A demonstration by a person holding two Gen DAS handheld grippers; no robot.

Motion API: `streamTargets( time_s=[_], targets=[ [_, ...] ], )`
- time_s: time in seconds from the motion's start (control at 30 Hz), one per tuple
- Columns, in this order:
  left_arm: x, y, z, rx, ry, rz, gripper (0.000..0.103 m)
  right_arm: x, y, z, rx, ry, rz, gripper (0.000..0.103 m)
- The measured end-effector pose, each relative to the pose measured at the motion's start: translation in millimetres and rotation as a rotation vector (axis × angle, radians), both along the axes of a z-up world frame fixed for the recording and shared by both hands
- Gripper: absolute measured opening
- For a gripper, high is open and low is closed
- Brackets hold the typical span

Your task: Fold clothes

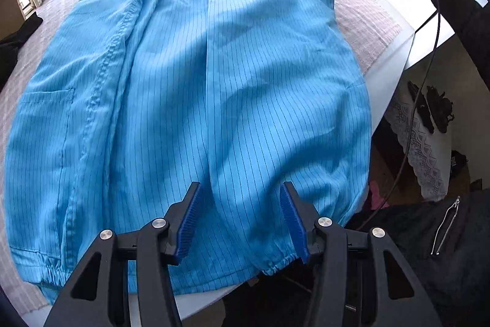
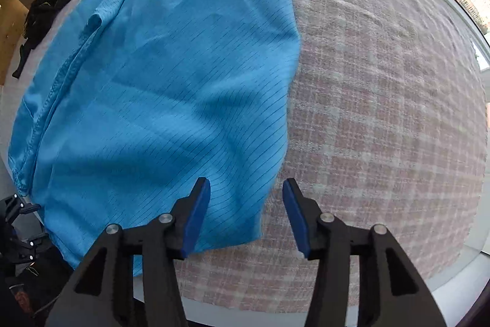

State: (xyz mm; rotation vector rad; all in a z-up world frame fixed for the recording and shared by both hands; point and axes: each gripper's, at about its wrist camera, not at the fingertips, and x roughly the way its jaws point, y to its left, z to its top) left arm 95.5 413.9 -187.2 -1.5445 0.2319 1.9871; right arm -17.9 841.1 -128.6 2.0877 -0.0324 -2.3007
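A: Blue pinstriped coat (image 1: 190, 100) lies spread on the checked surface (image 2: 382, 118), sides lapped inward. Left hand-held gripper (image 1: 240, 219)?

B: Gaping at the near hem. Right hand-held gripper (image 2: 246, 216) gapes empty over the right edge; pinch both layers evenly.

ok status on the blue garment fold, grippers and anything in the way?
Left gripper open, over the elastic hem. Right gripper open, empty, at the side edge. Blue garment flat on the checked cover, one side folded in. Nothing blocking.

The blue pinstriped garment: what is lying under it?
The blue pinstriped garment lies on a pink checked cloth, visible around it. Anything else beneath is covered.
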Motion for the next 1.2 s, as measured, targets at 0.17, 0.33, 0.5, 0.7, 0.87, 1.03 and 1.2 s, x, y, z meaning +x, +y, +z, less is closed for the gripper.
streamTargets(
  time_s=[0.17, 0.33, 0.5, 0.7, 0.87, 1.03, 1.2],
  targets=[
    [-2.4, -8.4, -10.2, -0.012, -0.023, 0.021, 0.047, -55.3, -13.1, 6.3, -0.158, 0.108, -0.081, 0.052],
    [-8.9, -15.9, -10.8, 0.049, -0.069, 0.035, 0.009, -122.3, -37.8, -32.5, -0.131, 0.085, -0.196, 0.052],
    [-3.7, -18.2, -7.6, 0.073, -0.06, 0.03, 0.006, -149.9, -49.9, -46.4, -0.111, 0.066, -0.24, 0.052],
    [-4.4, -21.4, -4.0, 0.119, -0.058, 0.039, 0.005, -172.6, -60.4, -59.8, -0.071, 0.039, -0.261, 0.046],
    [-9.3, -24.6, -2.3, 0.142, -0.049, 0.042, 0.005, -167.7, -62.9, -61.2, -0.027, 0.049, -0.223, 0.004],
    [-8.2, -31.2, 2.3, 0.15, -0.029, 0.051, 0.003, -161.1, -61.1, -42.3, -0.166, 0.145, -0.244, 0.004],
    [-9.7, -40.4, -4.7, 0.136, -0.043, 0.088, 0.003, -173.0, -79.3, -45.2, -0.179, 0.145, -0.21, 0.004]
  ],
)
